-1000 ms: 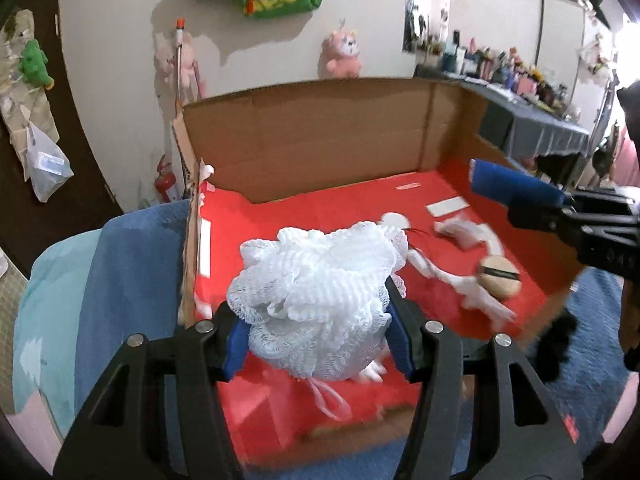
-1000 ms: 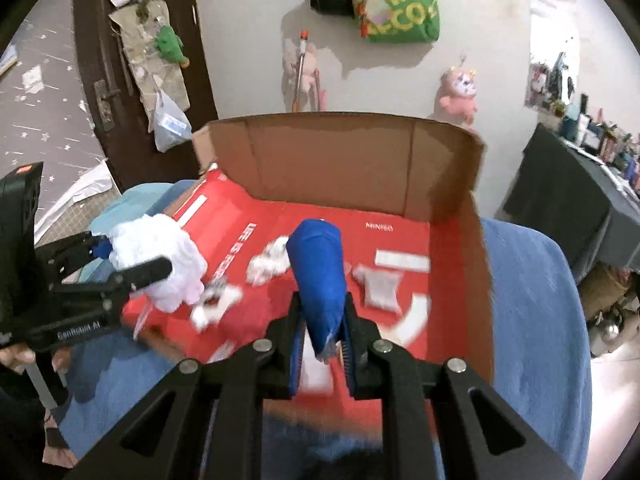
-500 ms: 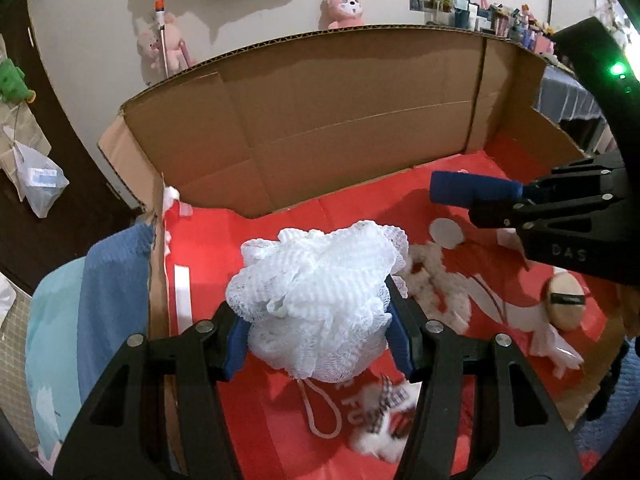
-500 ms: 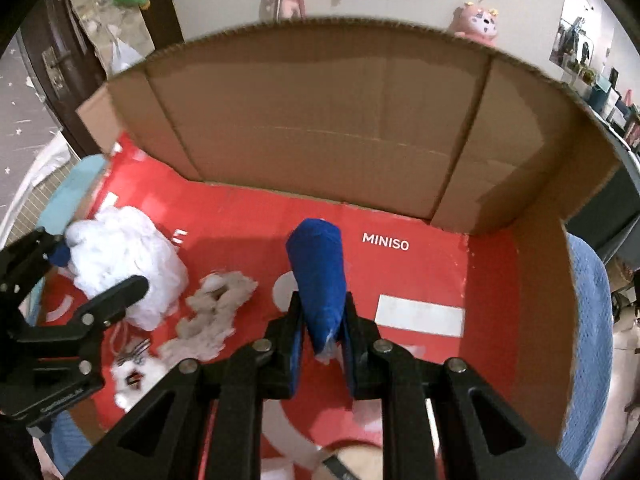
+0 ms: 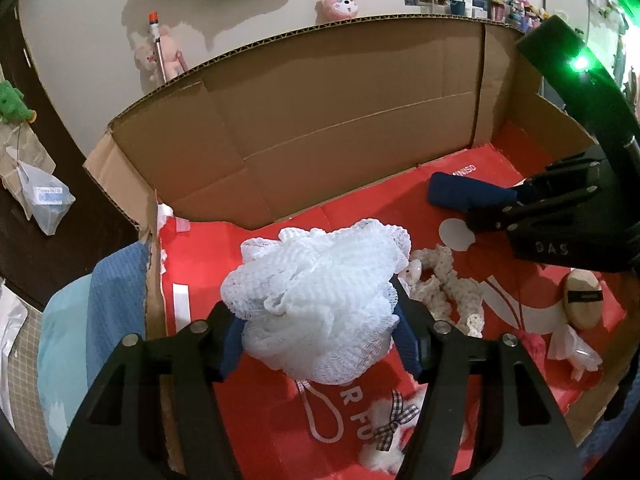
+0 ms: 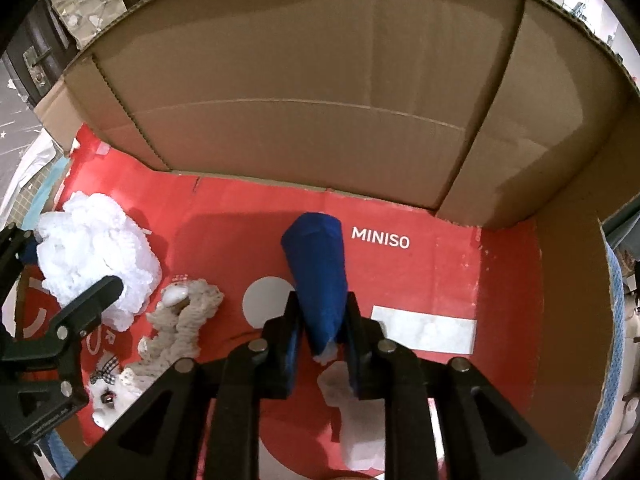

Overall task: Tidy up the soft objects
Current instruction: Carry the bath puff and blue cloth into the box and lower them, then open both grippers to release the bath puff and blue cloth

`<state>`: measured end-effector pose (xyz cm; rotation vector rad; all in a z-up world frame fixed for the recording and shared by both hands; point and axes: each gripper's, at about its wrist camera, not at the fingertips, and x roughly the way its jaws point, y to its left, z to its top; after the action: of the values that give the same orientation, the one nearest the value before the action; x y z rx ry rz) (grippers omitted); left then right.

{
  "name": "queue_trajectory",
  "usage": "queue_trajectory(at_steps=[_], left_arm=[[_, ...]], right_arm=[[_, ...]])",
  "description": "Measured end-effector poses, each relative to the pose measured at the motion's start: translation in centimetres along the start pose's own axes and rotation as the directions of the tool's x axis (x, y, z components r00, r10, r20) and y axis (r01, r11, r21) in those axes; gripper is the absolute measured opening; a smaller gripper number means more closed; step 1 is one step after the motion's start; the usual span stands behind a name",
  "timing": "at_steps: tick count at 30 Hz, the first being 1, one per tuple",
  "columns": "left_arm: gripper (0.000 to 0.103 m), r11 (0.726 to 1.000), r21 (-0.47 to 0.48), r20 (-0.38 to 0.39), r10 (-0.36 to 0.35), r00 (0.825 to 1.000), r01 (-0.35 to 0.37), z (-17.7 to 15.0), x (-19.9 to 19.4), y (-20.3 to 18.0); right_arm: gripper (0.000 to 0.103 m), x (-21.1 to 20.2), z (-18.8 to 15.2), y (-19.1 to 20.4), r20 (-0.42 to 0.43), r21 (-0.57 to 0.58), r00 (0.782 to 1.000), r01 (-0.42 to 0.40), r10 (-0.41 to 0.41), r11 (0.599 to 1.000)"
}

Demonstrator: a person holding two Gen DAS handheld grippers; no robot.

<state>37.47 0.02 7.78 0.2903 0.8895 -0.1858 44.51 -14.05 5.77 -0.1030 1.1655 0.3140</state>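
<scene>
My left gripper (image 5: 320, 320) is shut on a white mesh bath pouf (image 5: 320, 292), held over the left part of the cardboard box's red floor (image 5: 248, 412). The pouf also shows in the right wrist view (image 6: 96, 264). My right gripper (image 6: 322, 320) is shut on a dark blue rolled cloth (image 6: 320, 272), low over the red floor (image 6: 440, 272) near the MINISO print. The cloth shows in the left wrist view (image 5: 464, 196), held by the right gripper (image 5: 516, 200).
On the box floor lie a cream knitted toy (image 5: 436, 284), a white fluffy toy with a checked bow (image 5: 392, 428), a round tan puff (image 5: 584, 300) and white cloth pieces (image 6: 352, 408). Tall brown cardboard walls (image 6: 320, 100) stand behind and at the right. A blue towel (image 5: 116, 300) lies outside left.
Both grippers have moved forward and down into the box, still holding their objects. The blue cloth now sits close to the back wall's foot.
</scene>
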Motion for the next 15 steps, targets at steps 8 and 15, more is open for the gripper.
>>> queue_trajectory(at_steps=[8, 15], left_arm=[[0.068, 1.0, -0.003, 0.026, -0.014, 1.0, 0.014, -0.1, -0.6, 0.1], [0.075, 1.0, -0.004, 0.057, -0.005, 0.998, 0.005, 0.1, -1.3, 0.1]], right_arm=[[0.03, -0.1, -0.4, -0.1, -0.001, 0.013, 1.0, -0.017, 0.017, 1.0], [0.037, 0.5, 0.1, -0.3, -0.006, 0.004, 1.0, -0.012, 0.012, 1.0]])
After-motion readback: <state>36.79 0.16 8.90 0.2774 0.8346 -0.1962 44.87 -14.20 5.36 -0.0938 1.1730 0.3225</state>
